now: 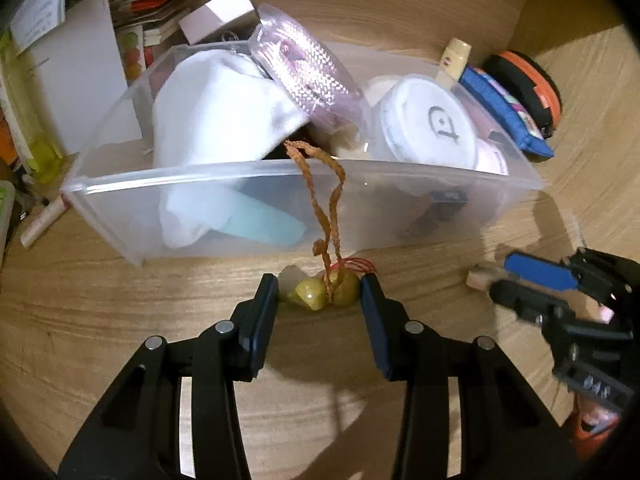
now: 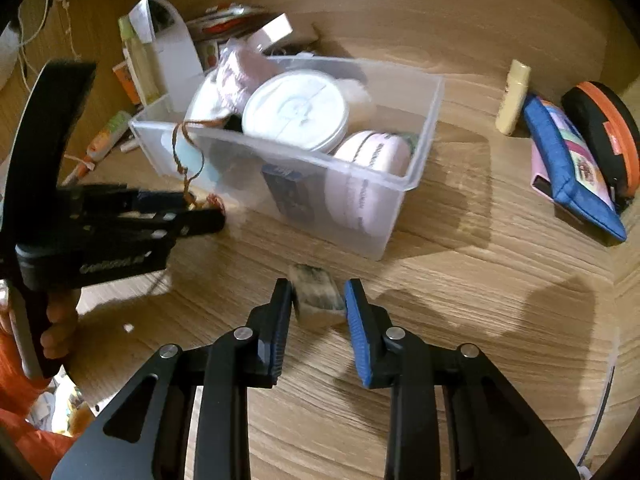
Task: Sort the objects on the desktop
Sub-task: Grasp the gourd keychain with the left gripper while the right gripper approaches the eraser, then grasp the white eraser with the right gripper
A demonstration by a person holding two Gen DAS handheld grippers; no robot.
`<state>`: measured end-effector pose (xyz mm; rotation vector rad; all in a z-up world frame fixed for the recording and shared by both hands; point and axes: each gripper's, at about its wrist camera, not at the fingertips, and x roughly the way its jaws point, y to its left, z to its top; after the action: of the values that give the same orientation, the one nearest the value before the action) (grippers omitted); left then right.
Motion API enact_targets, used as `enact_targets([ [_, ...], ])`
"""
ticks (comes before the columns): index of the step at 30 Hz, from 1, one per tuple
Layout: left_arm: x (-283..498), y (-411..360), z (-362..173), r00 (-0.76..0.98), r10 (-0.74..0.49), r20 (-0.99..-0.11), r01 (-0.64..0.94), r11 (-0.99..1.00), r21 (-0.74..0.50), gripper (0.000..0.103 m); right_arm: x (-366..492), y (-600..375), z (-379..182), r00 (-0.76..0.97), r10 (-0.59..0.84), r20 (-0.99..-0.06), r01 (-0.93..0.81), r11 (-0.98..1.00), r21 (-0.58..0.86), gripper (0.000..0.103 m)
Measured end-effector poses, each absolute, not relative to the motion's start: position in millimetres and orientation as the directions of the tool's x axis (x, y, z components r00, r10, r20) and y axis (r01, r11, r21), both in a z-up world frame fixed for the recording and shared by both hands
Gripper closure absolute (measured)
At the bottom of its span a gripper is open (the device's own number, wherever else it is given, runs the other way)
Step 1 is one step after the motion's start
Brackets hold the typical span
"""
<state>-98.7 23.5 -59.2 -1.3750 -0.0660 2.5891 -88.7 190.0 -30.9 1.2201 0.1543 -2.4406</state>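
Two yellow-green beads [image 1: 324,292] on an orange braided cord [image 1: 328,204] lie on the wooden desk just in front of a clear plastic bin [image 1: 280,168]. The cord runs up over the bin's front wall. My left gripper [image 1: 319,290] is shut on the beads, one pad on each side. In the right wrist view the left gripper [image 2: 204,210] comes in from the left, with the cord [image 2: 182,148] rising from it to the bin [image 2: 416,168]. My right gripper [image 2: 318,292] is shut on a small pale smudged block [image 2: 316,298]. It also shows at the right as the right gripper [image 1: 498,276] with the block [image 1: 480,278].
The bin holds a white cloth [image 1: 216,108], a white round lidded tub [image 1: 428,120], a pink pouch [image 1: 308,68] and other items. A blue pouch [image 2: 568,164], an orange-black round case [image 2: 604,128] and a cream tube [image 2: 514,96] lie at the right. Books and papers [image 1: 144,12] stand behind the bin.
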Motion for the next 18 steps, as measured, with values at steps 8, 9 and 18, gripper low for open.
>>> enact_targets([
  [8, -72.8, 11.5, -27.9, -0.619, 0.201, -0.759, -0.11, -0.979, -0.17, 0.061, -88.4, 205.6, -9.9, -0.57, -0.357, -0.74, 0.388, -0.911, 0.14, 0.09],
  [9, -71.4, 11.6, -24.5, -0.625, 0.204, -0.753, -0.111, -0.979, -0.173, 0.061, -88.7, 206.5, -5.9, -0.577, -0.363, -0.732, 0.388, -0.91, 0.146, 0.091],
  [18, -75.4, -20.9, 27.7, -0.707, 0.251, -0.661, -0.157, -0.967, -0.199, 0.061, -84.3, 213.8, -2.1, -0.59, -0.34, -0.732, 0.382, -0.916, 0.118, 0.087],
])
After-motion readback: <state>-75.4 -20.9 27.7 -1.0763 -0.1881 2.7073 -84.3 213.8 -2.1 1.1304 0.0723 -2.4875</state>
